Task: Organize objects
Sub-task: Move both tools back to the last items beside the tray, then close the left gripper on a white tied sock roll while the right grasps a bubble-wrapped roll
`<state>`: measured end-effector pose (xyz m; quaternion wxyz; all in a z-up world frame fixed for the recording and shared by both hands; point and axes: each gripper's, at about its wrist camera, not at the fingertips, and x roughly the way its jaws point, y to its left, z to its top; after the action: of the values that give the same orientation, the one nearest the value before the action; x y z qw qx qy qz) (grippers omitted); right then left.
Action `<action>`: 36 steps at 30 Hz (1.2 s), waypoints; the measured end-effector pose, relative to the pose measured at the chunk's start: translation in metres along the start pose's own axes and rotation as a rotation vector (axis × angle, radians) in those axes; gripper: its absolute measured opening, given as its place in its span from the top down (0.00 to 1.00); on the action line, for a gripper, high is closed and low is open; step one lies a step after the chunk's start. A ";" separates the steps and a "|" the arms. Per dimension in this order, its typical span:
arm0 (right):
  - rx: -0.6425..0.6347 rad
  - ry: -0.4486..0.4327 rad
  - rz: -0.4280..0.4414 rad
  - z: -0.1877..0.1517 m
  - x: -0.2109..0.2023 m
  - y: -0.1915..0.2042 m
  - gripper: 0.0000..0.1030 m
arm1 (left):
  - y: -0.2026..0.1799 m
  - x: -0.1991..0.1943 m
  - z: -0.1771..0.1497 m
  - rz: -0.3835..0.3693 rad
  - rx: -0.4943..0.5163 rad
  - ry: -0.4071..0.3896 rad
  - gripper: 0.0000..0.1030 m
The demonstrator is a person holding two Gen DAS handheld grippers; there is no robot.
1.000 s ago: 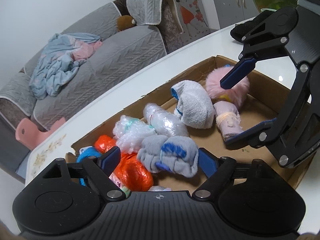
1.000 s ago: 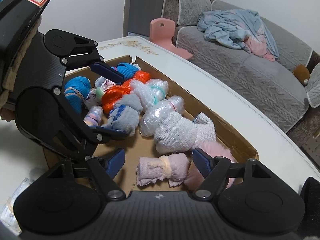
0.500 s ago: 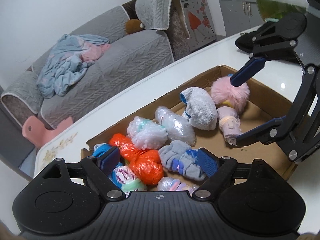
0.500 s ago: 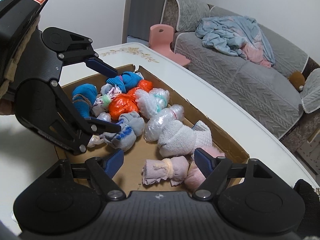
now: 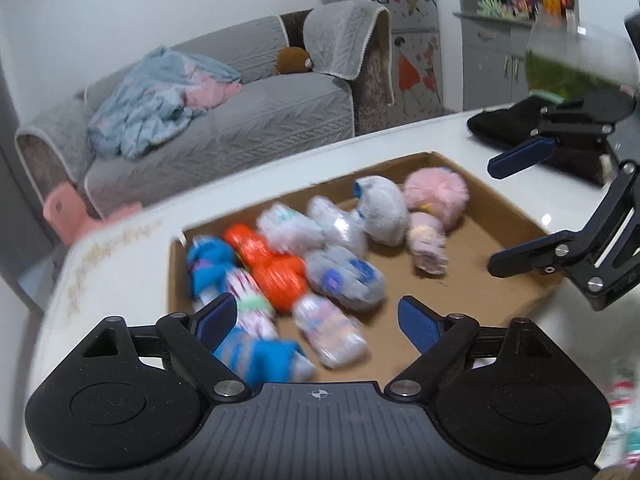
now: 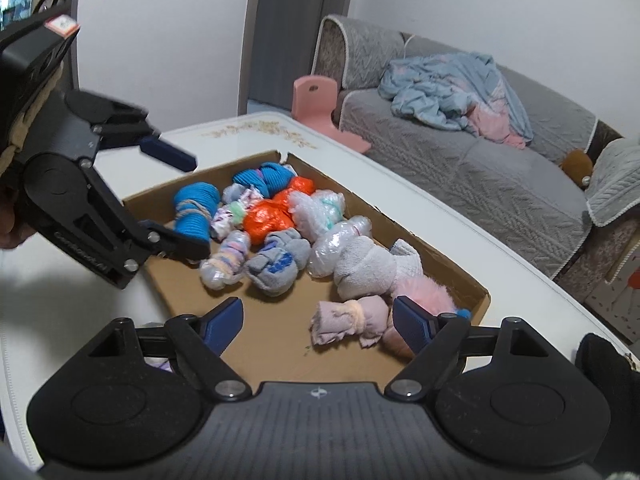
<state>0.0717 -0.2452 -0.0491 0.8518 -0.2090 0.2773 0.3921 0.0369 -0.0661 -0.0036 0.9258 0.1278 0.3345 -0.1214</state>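
Observation:
A shallow cardboard tray (image 5: 508, 216) (image 6: 452, 264) on the white table holds several rolled bundles: blue rolls (image 6: 196, 210), an orange bag (image 5: 276, 276) (image 6: 268, 220), clear-wrapped rolls (image 6: 336, 236), a grey and blue sock roll (image 5: 344, 278) (image 6: 276, 264), a white sock roll (image 5: 382, 210) (image 6: 368, 266), a mauve roll (image 5: 428, 244) (image 6: 348, 320) and a pink pompom (image 5: 438, 192) (image 6: 420, 296). My left gripper (image 5: 316, 316) (image 6: 196, 204) is open and empty above the tray's near edge. My right gripper (image 6: 318, 316) (image 5: 494, 218) is open and empty, over the tray's other end.
A white table (image 6: 520, 280) carries the tray. A black cloth (image 5: 508, 120) and a glass bowl (image 5: 576, 64) stand beyond the tray. A grey sofa (image 6: 480, 160) with a blue blanket and a pink stool (image 6: 316, 100) are behind the table.
Both grippers have pulled back and up from the tray, away from the bundles. The left view is blurred from its motion. Both stay open and empty.

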 end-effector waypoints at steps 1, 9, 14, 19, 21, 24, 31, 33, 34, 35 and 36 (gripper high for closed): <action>0.005 -0.013 -0.002 -0.003 -0.005 0.002 0.22 | -0.003 -0.006 -0.005 -0.015 -0.027 -0.003 0.11; 0.089 -0.054 -0.008 -0.025 -0.034 0.017 0.20 | -0.039 -0.033 -0.055 -0.064 -0.176 0.052 0.08; 0.144 -0.056 0.003 -0.037 -0.039 0.026 0.19 | -0.056 -0.026 -0.069 -0.076 -0.202 0.098 0.08; 0.173 -0.053 0.021 -0.044 -0.037 0.038 0.17 | -0.067 -0.015 -0.076 -0.089 -0.212 0.121 0.09; 0.191 -0.055 0.033 -0.046 -0.034 0.042 0.16 | -0.067 -0.012 -0.078 -0.096 -0.222 0.130 0.11; 0.219 -0.051 0.050 -0.050 -0.029 0.049 0.15 | -0.064 -0.012 -0.080 -0.117 -0.234 0.124 0.20; 0.276 -0.033 0.083 -0.049 -0.016 0.059 0.13 | -0.055 -0.025 -0.086 -0.167 -0.238 0.126 0.51; 0.277 -0.031 0.095 -0.048 -0.012 0.063 0.11 | -0.049 -0.028 -0.089 -0.159 -0.243 0.135 0.55; 0.270 -0.032 0.098 -0.046 -0.011 0.065 0.08 | -0.046 -0.031 -0.091 -0.156 -0.245 0.137 0.55; 0.264 -0.033 0.099 -0.045 -0.010 0.068 0.09 | -0.042 -0.033 -0.093 -0.146 -0.245 0.140 0.55; 0.263 -0.033 0.102 -0.044 -0.009 0.069 0.09 | -0.039 -0.035 -0.095 -0.139 -0.244 0.142 0.55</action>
<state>-0.0014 -0.2337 -0.0862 0.8553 -0.0745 0.3225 0.3985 -0.0574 -0.0671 -0.0574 0.8977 -0.0009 0.4196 -0.1343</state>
